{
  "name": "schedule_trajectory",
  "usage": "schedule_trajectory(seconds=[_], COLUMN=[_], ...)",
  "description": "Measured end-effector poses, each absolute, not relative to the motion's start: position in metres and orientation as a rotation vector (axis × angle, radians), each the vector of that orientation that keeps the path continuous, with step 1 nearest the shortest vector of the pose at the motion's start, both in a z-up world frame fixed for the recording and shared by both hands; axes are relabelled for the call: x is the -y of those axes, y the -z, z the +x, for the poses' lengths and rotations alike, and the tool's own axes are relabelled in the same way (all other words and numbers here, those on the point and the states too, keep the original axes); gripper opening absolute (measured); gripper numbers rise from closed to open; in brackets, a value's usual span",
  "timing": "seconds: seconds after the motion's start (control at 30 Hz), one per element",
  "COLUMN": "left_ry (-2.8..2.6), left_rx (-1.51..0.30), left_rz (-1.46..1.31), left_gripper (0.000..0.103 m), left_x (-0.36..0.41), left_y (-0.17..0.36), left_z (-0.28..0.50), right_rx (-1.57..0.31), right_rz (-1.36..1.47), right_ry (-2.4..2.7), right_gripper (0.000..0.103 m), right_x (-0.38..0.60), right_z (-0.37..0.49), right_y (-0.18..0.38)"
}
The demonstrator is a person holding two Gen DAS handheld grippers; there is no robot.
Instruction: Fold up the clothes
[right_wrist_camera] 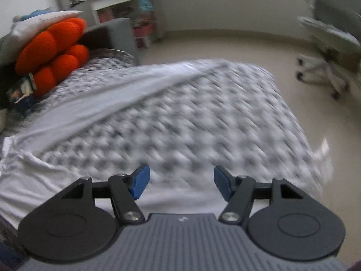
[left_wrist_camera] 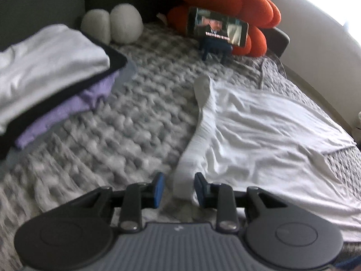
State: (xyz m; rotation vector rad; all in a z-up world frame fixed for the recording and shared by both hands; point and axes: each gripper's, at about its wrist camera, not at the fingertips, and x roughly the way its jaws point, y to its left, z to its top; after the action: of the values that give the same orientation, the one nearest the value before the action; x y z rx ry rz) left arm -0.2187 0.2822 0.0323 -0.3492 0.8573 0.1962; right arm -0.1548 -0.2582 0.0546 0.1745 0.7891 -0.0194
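Both tongs are seen over a bed covered with a grey knitted blanket (left_wrist_camera: 108,135). On the left gripper (left_wrist_camera: 179,188) the jaws stand narrow but apart, and a ribbed band of the white garment (left_wrist_camera: 259,122) lies in the gap; the pads are not seen pressing on it. On the right gripper (right_wrist_camera: 181,183) the jaws stand wide, with nothing between them.

The white garment is spread, creased, on the right half of the bed in the left wrist view. In the right wrist view its edge (right_wrist_camera: 108,103) runs diagonally across the blanket, and more of its cloth lies below the fingers.

The step in hand is judged to be the taking of two edges for a first fold. For a clean result:
- The ribbed band should be taken fully between the pads, not at its tip.
- The far edge should be gripped at a matching point, so that the cloth is lifted evenly.
- Creases should be drawn flat before the fold is laid.

No container is visible. Finished items are kept as a stack of folded clothes (left_wrist_camera: 45,72) at the left of the bed: white on top, then black, then purple. A phone (left_wrist_camera: 218,29) is propped against an orange cushion (left_wrist_camera: 237,0) at the head of the bed.
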Motion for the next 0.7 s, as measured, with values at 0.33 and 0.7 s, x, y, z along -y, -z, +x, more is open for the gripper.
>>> schedule_trajectory(seconds=[0.33,0.7], left_ry=[-0.217,-0.22], left_rx=[-0.888,-0.89], left_rz=[-0.242,-0.323], left_gripper=[0.033,0.032], left_x=[-0.277,-0.289], left_y=[-0.031,-0.036], left_z=[-0.229,-0.249], right_rx=[-0.813,-0.787], right_rz=[0.205,0.273], right_ry=[0.096,0.183], right_gripper=[0.067,0.067], right_x=[0.278,0.313], right_z=[-0.197,-0.222], right_y=[-0.036,-0.035])
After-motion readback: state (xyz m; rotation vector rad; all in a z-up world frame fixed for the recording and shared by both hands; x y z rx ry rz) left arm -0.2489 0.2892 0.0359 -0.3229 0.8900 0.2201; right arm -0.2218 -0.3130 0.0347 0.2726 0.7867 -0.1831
